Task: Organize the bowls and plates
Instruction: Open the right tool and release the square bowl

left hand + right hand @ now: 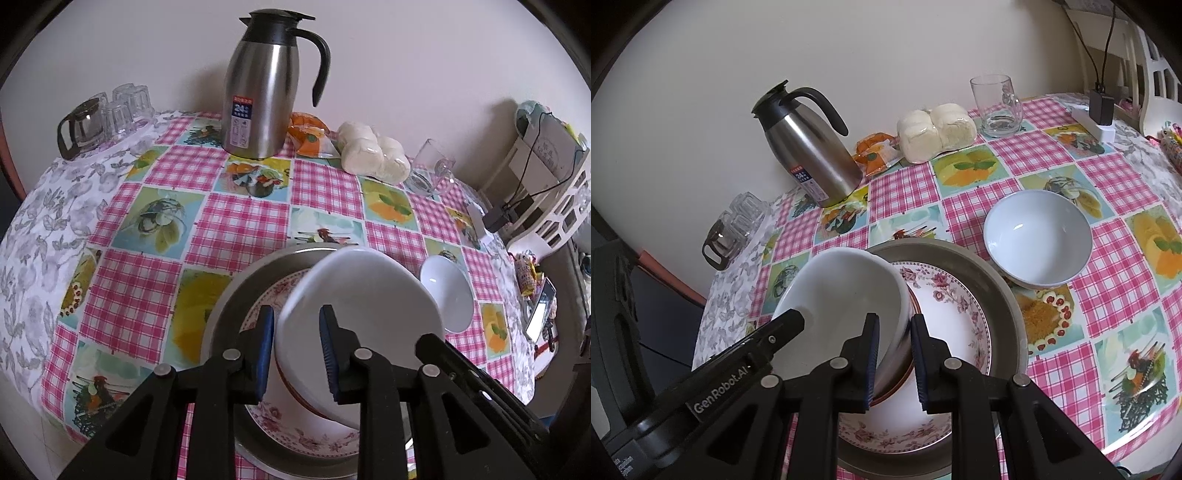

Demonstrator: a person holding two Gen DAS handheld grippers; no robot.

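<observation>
On the chequered surface (pixel 1108 273), near its front edge, a grey metal tray (pixel 1004 295) carries a floral plate (pixel 960 317). Over it tilts a white ceramic bowl (pixel 849 291), its rim clamped between both left gripper (pixel 295 350) and right gripper (pixel 894 362) fingers.

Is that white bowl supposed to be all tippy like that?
It does look odd. The white bowl sits tilted over the flowered plate, with both grippers pinching its rim from opposite sides. The other bowl stands upright on the tablecloth.
</observation>
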